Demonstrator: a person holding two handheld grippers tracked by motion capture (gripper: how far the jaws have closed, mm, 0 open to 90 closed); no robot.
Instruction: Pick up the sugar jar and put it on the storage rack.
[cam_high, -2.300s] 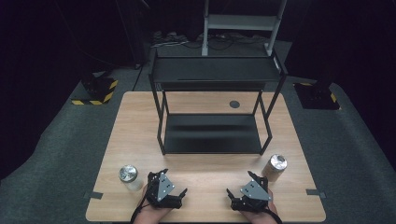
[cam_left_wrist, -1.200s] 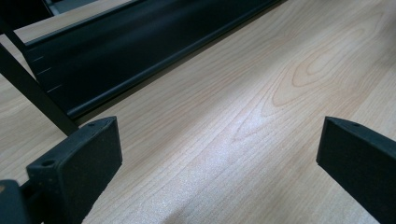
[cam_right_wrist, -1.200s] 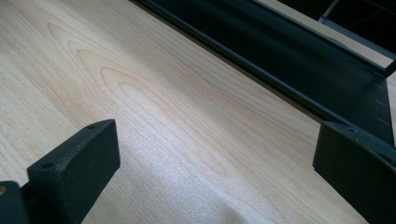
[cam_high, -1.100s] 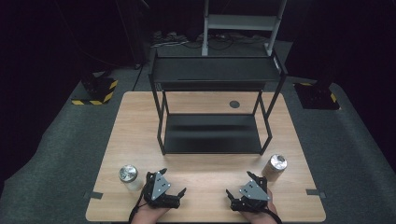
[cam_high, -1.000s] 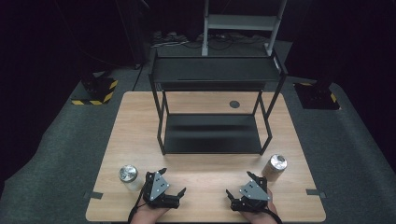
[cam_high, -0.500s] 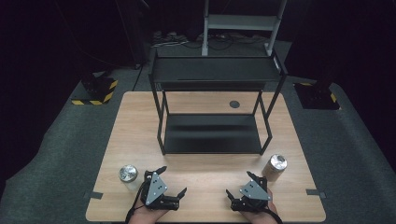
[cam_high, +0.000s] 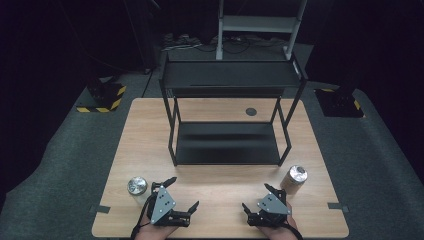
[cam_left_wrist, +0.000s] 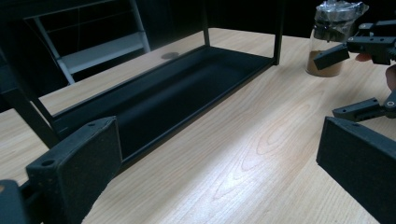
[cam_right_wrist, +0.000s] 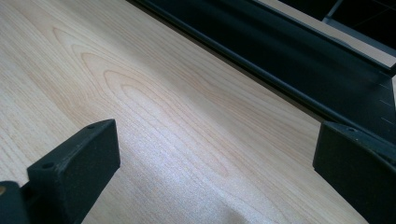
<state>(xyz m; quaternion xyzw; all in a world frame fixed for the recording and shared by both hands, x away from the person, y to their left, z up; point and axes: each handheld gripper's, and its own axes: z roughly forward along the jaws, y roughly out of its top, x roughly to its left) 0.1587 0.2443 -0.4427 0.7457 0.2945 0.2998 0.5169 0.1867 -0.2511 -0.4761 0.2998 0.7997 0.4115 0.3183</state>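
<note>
Jars are what I am working toward: two small glass ones with silver lids, one at each near corner of the counter. Going from the biggest thing down, the pale wooden counter (cam_high: 220, 150) carries a black two-tier metal rack (cam_high: 227, 142) across its middle, with open wood in front of it for my hands. The right jar with brown contents (cam_high: 294, 179) stands just off the rack's front right leg, near the counter's right edge; the left jar (cam_high: 136, 187) stands alone near the left edge, well apart from the rack.

Over the last couple of seconds almost nothing has shifted. Both jars sit where they were, and my grippers have only settled slightly at the near edge. I judge no pick has begun.

Left gripper (cam_high: 182, 192) hovers just beside the left jar, fingers spread and empty. Right gripper (cam_high: 260, 197) sits just below the right jar, fingers likewise spread, holding nothing.
</note>
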